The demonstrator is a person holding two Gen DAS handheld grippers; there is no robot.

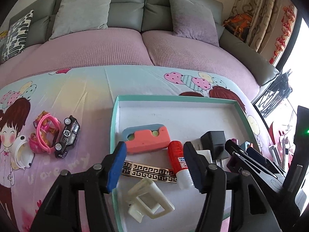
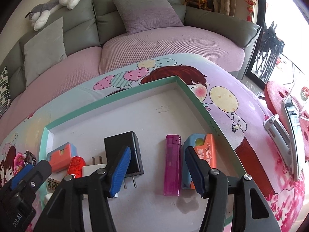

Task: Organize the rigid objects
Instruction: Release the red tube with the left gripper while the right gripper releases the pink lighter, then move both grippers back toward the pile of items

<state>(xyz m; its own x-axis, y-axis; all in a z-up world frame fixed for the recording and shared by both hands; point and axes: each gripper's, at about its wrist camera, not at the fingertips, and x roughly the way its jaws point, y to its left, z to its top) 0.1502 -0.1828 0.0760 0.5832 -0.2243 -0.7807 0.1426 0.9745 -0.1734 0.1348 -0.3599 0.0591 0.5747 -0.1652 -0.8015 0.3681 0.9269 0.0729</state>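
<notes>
A teal-rimmed white box [image 1: 173, 97] lies on the cartoon-print cloth. My left gripper [image 1: 154, 166] stands open over its near part. A patterned metal band [image 1: 150, 171] and a red glue stick [image 1: 178, 158] lie between its fingers, untouched. An orange-and-blue carrot knife [image 1: 147, 138] and a cream clip [image 1: 148, 199] lie close by. My right gripper [image 2: 157, 171] is open too, with a purple lighter [image 2: 171, 164] lying flat between its fingers. A black charger [image 2: 123, 152] sits left of the lighter and a second carrot knife [image 2: 199, 154] right of it.
Outside the box on the left lie a black toy car [image 1: 67, 137], a pink toy [image 1: 44, 133] and a white piece [image 1: 21, 154]. A red perforated stool [image 2: 278, 100] and a silver phone [image 2: 276, 131] are at the right. A sofa [image 1: 115, 44] runs behind.
</notes>
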